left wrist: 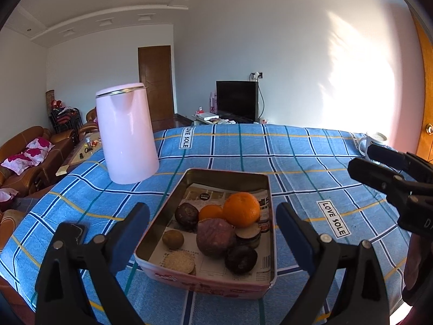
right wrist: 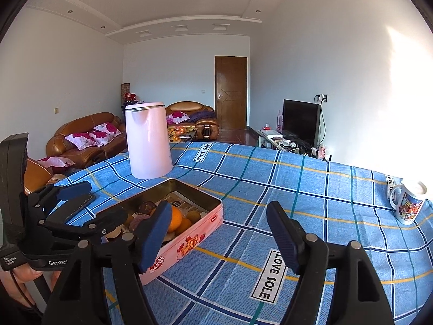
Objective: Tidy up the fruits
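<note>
1. We see the pink tin [left wrist: 205, 279] on the blue checked bench [left wrist: 297, 162], fruit inside: a large orange [left wrist: 241, 209], a smaller orange [left wrist: 210, 212], a purple fruit [left wrist: 215, 237].
2. Left tongs [left wrist: 213, 238] stand apart, empty, straddling the tin's near end; the fruit lies at 12 o'clock from them.
3. Right tongs [right wrist: 219, 238] stand apart, empty, over bare cloth; the tin lies at 10 o'clock.
4. In the left wrist view the tin's long axis runs 6 to 12 o'clock.
5. Cloth labels read "LOVE SOLE" [right wrist: 270, 276]; the left tongs' body reads "GenRo".
6. A pink kettle [left wrist: 125, 132] stands at 11 o'clock beyond the tin; a mug [right wrist: 408, 203] sits at the bench's edge.
</note>
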